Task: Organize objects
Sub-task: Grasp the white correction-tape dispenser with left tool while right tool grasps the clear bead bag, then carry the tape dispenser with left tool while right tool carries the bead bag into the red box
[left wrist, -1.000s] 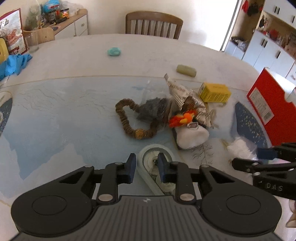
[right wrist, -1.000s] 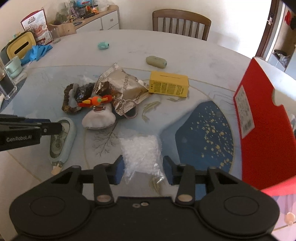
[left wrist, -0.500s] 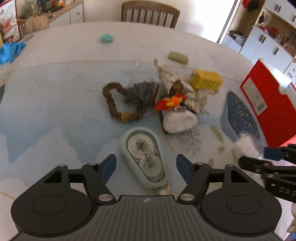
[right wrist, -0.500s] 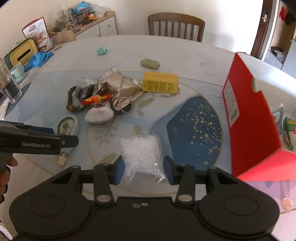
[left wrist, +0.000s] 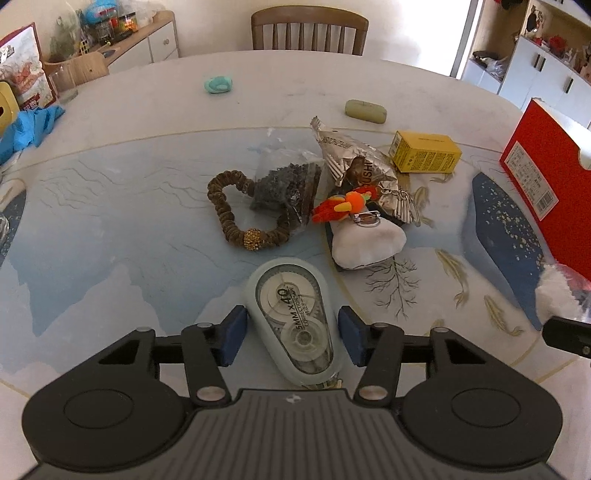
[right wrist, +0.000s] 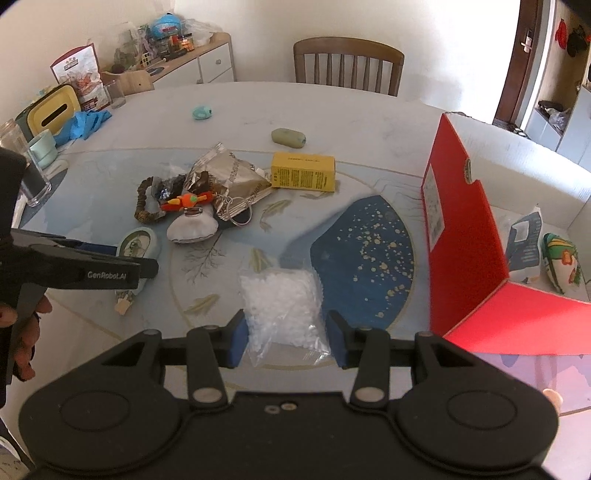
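Observation:
My left gripper (left wrist: 291, 338) is open, its blue pads on either side of a pale green correction tape dispenser (left wrist: 295, 321) that lies on the table; the dispenser also shows in the right wrist view (right wrist: 138, 245). My right gripper (right wrist: 286, 341) holds a clear bag of white beads (right wrist: 284, 306) between its pads, the bag hanging above the table. A red box (right wrist: 465, 236) with a white inside stands open at the right, with a small pouch and a printed item in it.
A pile lies mid-table: brown scrunchie (left wrist: 236, 210), dark bead bag (left wrist: 284, 184), foil snack packet (left wrist: 354, 158), orange toy keychain (left wrist: 343, 205), white pouch (left wrist: 365, 243). A yellow box (left wrist: 424, 151), green soap (left wrist: 365, 110) and teal item (left wrist: 218, 85) lie beyond. A chair (left wrist: 310, 33) stands behind.
My left gripper opened wide, then came down around the correction tape dispenser. My right gripper rose with the bead bag and drew back toward the red box.

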`<state>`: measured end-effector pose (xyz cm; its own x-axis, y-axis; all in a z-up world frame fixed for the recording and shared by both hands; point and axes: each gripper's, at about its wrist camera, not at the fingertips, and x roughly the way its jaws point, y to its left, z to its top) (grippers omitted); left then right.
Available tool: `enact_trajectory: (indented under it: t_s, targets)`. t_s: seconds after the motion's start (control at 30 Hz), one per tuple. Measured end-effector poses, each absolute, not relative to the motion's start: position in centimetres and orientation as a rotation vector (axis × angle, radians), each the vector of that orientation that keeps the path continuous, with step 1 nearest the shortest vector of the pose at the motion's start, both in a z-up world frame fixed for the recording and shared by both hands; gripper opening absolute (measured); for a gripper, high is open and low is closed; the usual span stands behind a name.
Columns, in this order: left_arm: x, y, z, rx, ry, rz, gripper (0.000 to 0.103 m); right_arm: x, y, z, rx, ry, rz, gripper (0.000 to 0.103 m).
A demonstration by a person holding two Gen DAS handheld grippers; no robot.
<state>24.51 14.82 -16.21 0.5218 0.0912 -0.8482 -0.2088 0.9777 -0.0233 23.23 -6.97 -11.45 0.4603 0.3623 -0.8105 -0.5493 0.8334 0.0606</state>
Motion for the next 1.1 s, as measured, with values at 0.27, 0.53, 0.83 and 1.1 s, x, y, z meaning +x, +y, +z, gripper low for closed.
enact_trajectory:
  t_s: [0.27, 0.53, 0.83, 1.1]
  targets:
    - [24.4, 14.7, -16.0, -0.160, 1.011, 0.177, 0.047, 23.1, -8.8, -10.2, -0.230, 0.927, 0.580, 0.044]
    - [23.3, 13.4, -14.1, -0.181, 1.002, 0.160, 0.046, 23.4, -12.3, -7.6, -0.193, 0.886, 0.591, 0.043]
    - [23.7, 9.2, -9.8, -0.177, 0.958, 0.094, 0.046, 25.0, -16.9, -4.9, -0.149, 0.836, 0.568, 0.043]
    - [25.9, 4.0, -6.1, -0.149, 0.902, -0.009, 0.046, 27.8, -21.5, -3.2, -0.131, 0.787, 0.508, 0.044]
